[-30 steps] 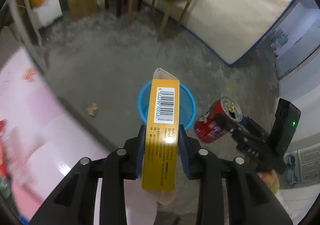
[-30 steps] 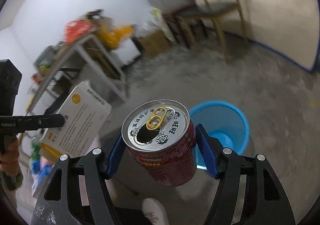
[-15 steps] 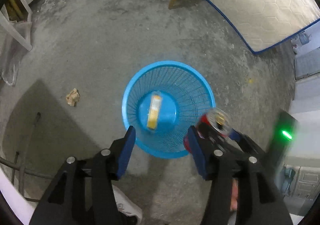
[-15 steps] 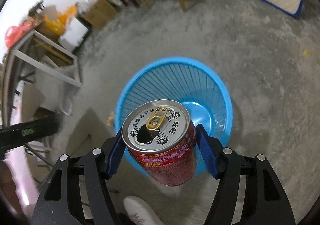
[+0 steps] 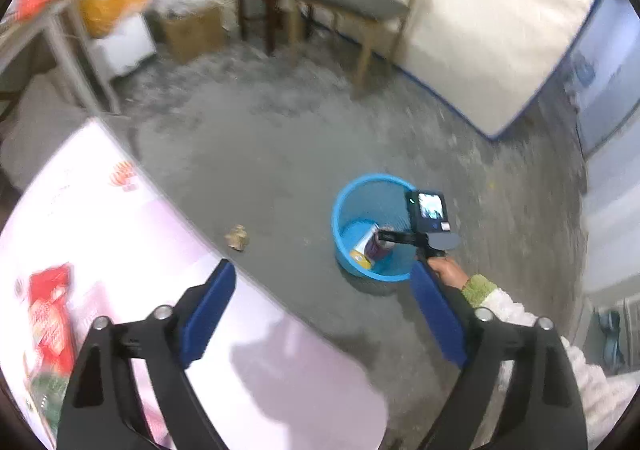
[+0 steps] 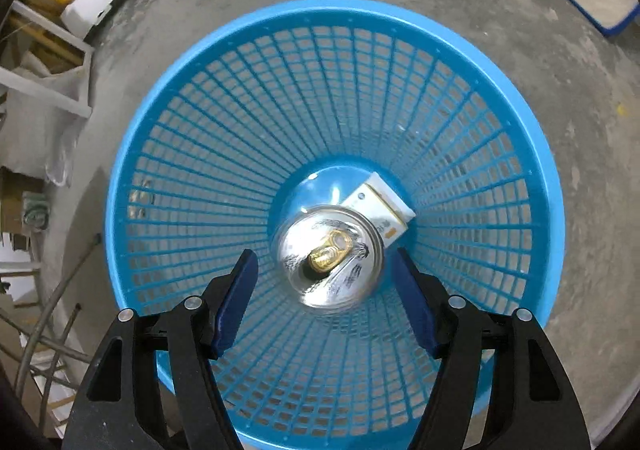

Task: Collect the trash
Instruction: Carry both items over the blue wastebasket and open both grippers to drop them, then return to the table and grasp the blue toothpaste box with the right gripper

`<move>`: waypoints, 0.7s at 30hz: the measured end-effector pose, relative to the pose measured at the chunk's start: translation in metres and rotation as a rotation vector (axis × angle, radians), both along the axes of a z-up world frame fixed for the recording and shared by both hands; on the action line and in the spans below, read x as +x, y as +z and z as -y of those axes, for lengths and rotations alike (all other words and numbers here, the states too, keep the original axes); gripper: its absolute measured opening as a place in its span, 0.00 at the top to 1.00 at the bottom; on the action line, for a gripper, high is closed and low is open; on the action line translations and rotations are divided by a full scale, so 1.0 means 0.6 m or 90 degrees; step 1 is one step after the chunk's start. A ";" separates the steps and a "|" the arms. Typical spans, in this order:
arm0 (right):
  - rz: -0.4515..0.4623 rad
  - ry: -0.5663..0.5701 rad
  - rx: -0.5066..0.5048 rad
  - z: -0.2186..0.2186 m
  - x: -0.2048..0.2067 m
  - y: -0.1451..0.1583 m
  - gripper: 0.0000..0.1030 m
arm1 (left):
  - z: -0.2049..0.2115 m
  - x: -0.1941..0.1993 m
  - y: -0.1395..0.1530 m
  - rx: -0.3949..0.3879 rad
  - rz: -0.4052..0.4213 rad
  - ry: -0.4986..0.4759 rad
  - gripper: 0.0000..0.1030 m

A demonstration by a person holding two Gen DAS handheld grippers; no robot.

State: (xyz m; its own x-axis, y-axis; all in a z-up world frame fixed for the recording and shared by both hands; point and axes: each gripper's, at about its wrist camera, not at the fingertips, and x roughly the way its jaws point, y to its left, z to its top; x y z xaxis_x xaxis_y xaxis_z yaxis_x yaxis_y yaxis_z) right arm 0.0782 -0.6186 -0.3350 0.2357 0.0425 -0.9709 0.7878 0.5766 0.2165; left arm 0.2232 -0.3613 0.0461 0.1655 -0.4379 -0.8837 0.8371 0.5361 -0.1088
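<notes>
Trash collects in the blue mesh basket (image 6: 168, 154) on the floor: a drink can (image 6: 330, 254) falls clear of the spread right gripper (image 6: 326, 290) beside a yellow carton (image 6: 384, 206), while the left gripper (image 5: 320, 314), jaws just widened, holds nothing.

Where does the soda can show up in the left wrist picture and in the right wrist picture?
Left wrist: the soda can sits right of centre, small, down inside the blue basket.
Right wrist: the can fills the centre, top facing up, low in the basket.
Shared landmark: the yellow-and-white box beside the can in both views.
</notes>
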 end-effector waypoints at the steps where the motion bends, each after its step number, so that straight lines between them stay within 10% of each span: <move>1: 0.005 -0.002 -0.001 0.001 -0.006 0.007 0.35 | -0.037 0.000 0.016 -0.016 0.007 0.019 0.11; 10: 0.124 0.017 -0.078 -0.014 -0.099 0.179 0.35 | -0.250 -0.032 0.087 -0.116 0.055 0.108 0.09; 21: 0.328 0.108 -0.123 -0.196 -0.209 0.437 0.30 | -0.420 -0.079 0.118 -0.198 0.068 0.177 0.08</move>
